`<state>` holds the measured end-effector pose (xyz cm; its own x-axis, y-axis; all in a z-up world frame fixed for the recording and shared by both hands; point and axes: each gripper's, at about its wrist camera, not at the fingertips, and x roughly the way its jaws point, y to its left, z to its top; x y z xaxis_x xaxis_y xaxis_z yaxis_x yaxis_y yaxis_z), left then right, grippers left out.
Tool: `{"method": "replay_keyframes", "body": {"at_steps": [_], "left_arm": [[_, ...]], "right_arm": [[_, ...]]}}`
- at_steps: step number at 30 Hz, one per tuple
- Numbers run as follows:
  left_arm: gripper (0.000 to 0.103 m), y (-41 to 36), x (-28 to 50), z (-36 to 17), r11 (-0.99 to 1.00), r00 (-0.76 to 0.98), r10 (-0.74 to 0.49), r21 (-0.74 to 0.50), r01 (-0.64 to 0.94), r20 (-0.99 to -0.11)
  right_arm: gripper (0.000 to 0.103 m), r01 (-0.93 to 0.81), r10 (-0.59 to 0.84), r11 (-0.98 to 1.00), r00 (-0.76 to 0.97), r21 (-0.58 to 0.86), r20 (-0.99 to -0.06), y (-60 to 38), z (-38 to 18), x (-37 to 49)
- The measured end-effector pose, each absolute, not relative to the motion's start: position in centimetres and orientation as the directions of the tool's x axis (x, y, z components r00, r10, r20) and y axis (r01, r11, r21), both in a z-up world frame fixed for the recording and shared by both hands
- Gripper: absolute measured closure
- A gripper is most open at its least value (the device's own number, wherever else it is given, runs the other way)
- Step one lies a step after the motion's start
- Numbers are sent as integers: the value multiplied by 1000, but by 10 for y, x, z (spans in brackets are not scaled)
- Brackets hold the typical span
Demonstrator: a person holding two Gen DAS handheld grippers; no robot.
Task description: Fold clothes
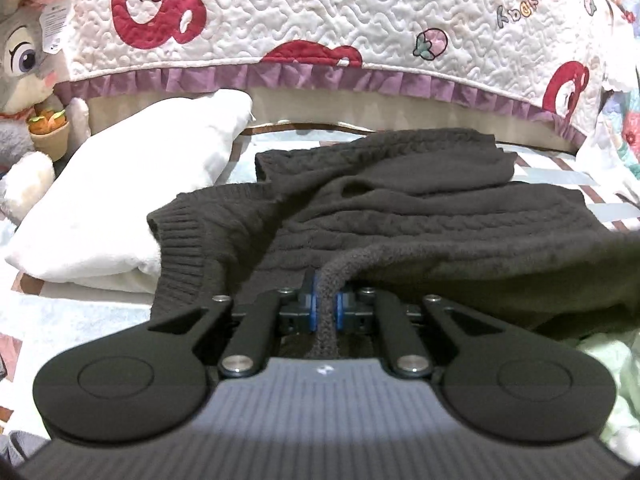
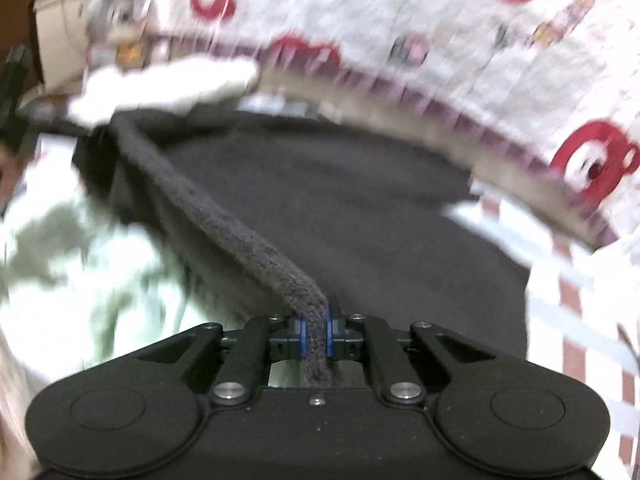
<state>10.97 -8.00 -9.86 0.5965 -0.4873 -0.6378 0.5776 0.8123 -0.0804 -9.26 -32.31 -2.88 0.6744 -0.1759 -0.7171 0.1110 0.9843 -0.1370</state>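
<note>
Left gripper [image 1: 325, 300]: its blue pads are pressed together on a thick rolled edge of the dark knit sweater [image 1: 400, 216]; the fabric runs back between the jaws toward the camera.
Right gripper [image 2: 316, 330]: jaws clamped on another stretch of the sweater's [image 2: 340, 220] edge, which rises from the pads as a taut grey-brown band toward the upper left of the right wrist view.
Sweater: dark brown-grey, cable-knit with a ribbed hem; it lies spread and partly bunched on the bed, with one ribbed corner resting against the white pillow [image 1: 132, 196].
Bed surface [image 1: 592, 184]: a sheet with pale and reddish-brown stripes or checks, visible beside the sweater in both views.
Quilt [image 1: 320, 12]: white, quilted, with a purple ruffled border; it hangs behind the sweater and is printed with red bear faces and a small strawberry.
Writing: coloured letters on the quilt at upper right, upside down in the left wrist view; they appear to read "Happy day", though the second word is not certain.
Plush rabbit [image 1: 28, 80]: grey, at far left beside the pillow, holding a small pot of carrots; a white paper tag hangs on it, print too small to read.
Pale green cloth [image 2: 80, 264]: lies left of the sweater in the right wrist view, heavily blurred.
</note>
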Motion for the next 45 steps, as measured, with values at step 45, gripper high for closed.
{"method": "replay_keyframes", "body": {"at_steps": [45], "left_arm": [[91, -12, 190, -156, 850, 477, -522, -481, 216, -707]], "right_arm": [[61, -219, 384, 923, 537, 316, -751, -225, -111, 96]]}}
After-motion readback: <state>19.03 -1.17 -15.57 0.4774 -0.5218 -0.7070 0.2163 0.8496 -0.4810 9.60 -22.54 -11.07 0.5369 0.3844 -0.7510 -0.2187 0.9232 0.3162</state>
